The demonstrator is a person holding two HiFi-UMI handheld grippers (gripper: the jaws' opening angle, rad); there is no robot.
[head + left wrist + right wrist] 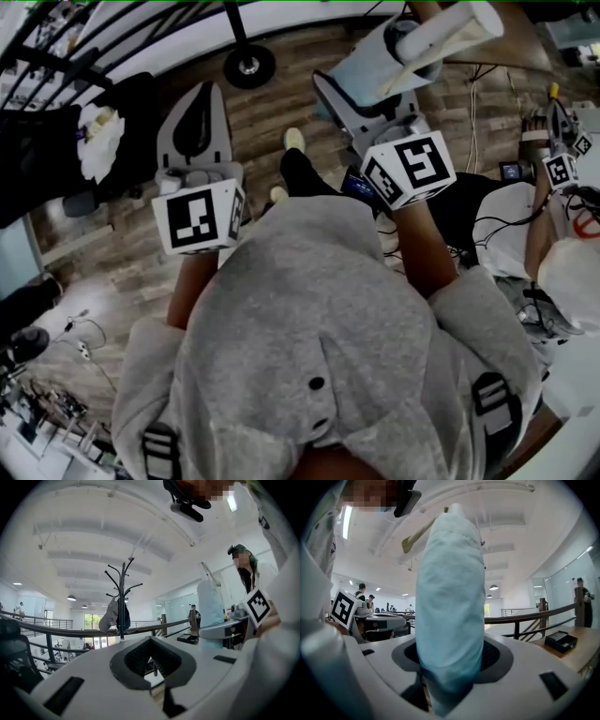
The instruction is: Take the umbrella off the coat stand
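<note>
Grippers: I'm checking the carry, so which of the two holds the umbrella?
The right gripper: its fingers clamp the pale blue folded umbrella, while the left gripper has nothing between its fingers.

Floor: brown wood planks; in the head view the boards run across the picture.
Coat stand: its round black base sits flat on the planks, and a dark pole rises from the middle of it.
Shoes: two pale toes rest on the boards near that base, one ahead of the other.
Left cables: thin white leads lie loose on the floor at the lower left.
Right cables: thin lines trail over the planks at the right.
</note>
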